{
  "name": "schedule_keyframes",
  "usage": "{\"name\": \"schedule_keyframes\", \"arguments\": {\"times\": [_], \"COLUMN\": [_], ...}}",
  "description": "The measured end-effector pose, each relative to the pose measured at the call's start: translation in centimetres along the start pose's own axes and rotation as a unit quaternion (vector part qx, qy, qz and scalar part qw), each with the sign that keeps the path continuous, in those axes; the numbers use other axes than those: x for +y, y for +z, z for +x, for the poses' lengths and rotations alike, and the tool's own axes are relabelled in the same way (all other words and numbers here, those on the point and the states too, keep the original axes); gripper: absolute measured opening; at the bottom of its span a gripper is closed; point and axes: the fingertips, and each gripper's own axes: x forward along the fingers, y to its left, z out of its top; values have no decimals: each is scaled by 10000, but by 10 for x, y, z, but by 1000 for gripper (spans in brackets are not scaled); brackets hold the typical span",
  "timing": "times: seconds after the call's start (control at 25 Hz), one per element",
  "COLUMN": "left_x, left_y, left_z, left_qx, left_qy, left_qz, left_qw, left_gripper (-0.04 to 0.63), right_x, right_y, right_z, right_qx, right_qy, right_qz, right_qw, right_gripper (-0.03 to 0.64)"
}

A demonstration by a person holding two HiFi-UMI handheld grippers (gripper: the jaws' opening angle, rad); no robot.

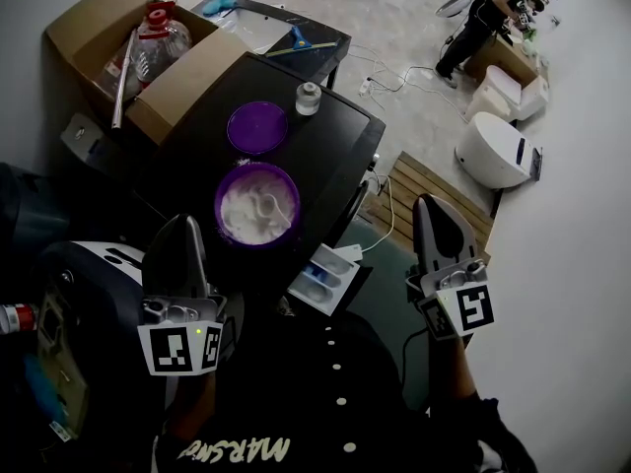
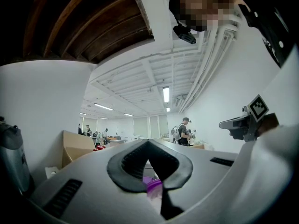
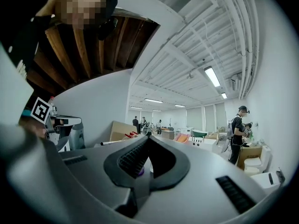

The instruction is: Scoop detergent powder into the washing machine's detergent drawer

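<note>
Both my grippers are empty with their jaws pressed together: the left gripper hangs at about 7 o'clock of the purple tub, just short of it, and the right gripper is out at 3 o'clock, well apart and off the machine's edge. The powder sits in the tub with what I take to be the white scoop lying in it, though I can't tell which way its handle points. The drawer is pulled out at 5 o'clock of the tub, lower, at the front edge. The trouble I expect is a thin pinch on a half-buried handle, so the scoop twists and sheds powder on the way over the edge. An unsteadied tub could also slide or tip as I dig. The black machine top is smooth and would show every spill. The tub's lid lies at 12 o'clock and a small white jar at 1 o'clock. A cardboard box stands at 10 o'clock. Beyond are a pale floor, cables, a wooden pallet, white toilets and a person working.
</note>
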Motion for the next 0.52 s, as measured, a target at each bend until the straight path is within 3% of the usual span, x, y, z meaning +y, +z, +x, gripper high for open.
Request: {"name": "schedule_keyframes", "arguments": {"times": [0.52], "left_x": [-4], "left_y": [-2], "left_z": [1], "left_qx": [-12], "left_qy": [-33], "left_qz": [-29], "left_qw": [10000], "left_gripper": [5], "right_x": [8], "right_y": [6], "right_z": [8], "right_qx": [-60], "right_qy": [73], "right_qz": [-81], "right_qw": [9999], "right_gripper": [28]}}
